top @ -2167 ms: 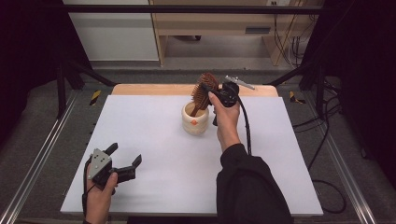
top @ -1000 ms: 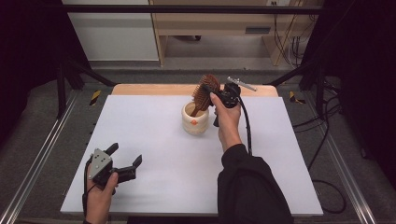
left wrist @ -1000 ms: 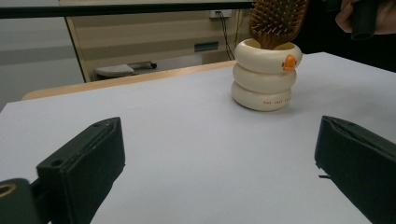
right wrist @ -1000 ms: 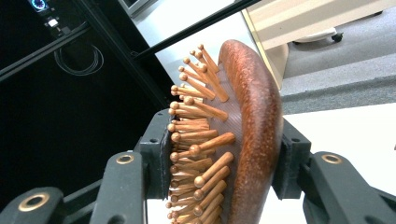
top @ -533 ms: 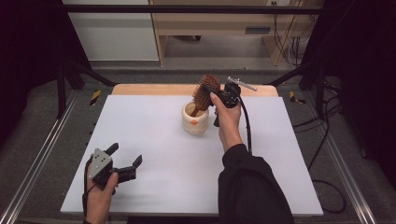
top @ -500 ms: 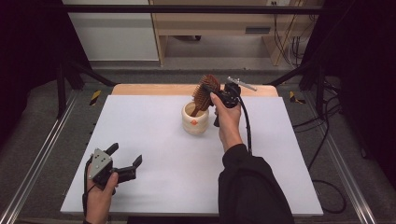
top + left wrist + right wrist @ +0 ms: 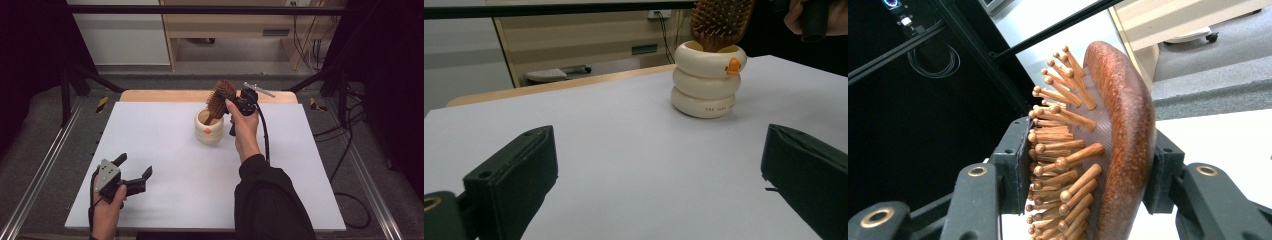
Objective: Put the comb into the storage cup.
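We are holding steady, right gripper (image 7: 1088,175) clamping the brown wooden paddle hairbrush (image 7: 220,97) whose handle is already sitting in the cream ringed ceramic cup (image 7: 209,127) below, while our left gripper (image 7: 131,174) is resting apart.

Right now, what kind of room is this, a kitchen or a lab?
Probably a lab or test workshop. The white table sits in a metal frame, loose cables trail on the grey floor, and black curtains hang on both sides.

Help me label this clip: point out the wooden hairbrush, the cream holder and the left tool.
wooden hairbrush (image 7: 1120,130), right gripper view, on its rounded back.
cream holder (image 7: 706,82), left gripper view, on its middle ring.
left tool (image 7: 134,169), high view, between its open jaw tips.
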A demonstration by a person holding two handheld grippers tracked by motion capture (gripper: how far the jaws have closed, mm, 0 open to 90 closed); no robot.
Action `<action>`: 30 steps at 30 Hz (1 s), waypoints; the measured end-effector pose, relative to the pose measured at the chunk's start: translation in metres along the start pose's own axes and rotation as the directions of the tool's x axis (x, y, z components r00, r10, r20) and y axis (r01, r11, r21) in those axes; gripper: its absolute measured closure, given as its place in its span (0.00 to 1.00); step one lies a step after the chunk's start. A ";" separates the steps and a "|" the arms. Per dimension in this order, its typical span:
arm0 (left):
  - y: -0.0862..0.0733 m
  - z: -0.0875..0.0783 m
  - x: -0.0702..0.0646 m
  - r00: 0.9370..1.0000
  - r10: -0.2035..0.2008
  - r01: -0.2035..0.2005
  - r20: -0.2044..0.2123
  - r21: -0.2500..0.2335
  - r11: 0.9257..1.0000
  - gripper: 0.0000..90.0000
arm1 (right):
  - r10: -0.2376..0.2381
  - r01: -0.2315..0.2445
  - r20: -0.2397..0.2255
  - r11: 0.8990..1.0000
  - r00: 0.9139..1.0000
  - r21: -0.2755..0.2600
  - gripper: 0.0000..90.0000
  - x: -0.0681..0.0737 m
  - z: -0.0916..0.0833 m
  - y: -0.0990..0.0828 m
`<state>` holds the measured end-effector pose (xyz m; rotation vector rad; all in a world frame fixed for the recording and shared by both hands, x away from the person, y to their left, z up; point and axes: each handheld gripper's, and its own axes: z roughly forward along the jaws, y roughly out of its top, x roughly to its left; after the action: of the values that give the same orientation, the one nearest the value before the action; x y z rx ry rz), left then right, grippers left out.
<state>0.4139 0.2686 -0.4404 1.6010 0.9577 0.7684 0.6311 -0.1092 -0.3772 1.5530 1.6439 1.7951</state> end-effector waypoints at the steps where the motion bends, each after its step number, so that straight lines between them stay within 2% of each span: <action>1: 0.000 0.000 0.000 1.000 0.002 -0.002 0.000 0.002 1.000 0.02 | -0.001 0.001 0.000 1.000 1.000 0.000 0.53 0.000 0.000 0.000; 30: 0.000 0.001 0.000 1.000 0.002 -0.002 0.002 0.005 1.000 0.02 | -0.005 0.005 0.007 1.000 1.000 0.005 0.51 -0.002 -0.001 -0.001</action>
<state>0.4142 0.2680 -0.4408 1.6067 0.9574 0.7662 0.6312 -0.1113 -0.3787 1.5545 1.6482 1.7822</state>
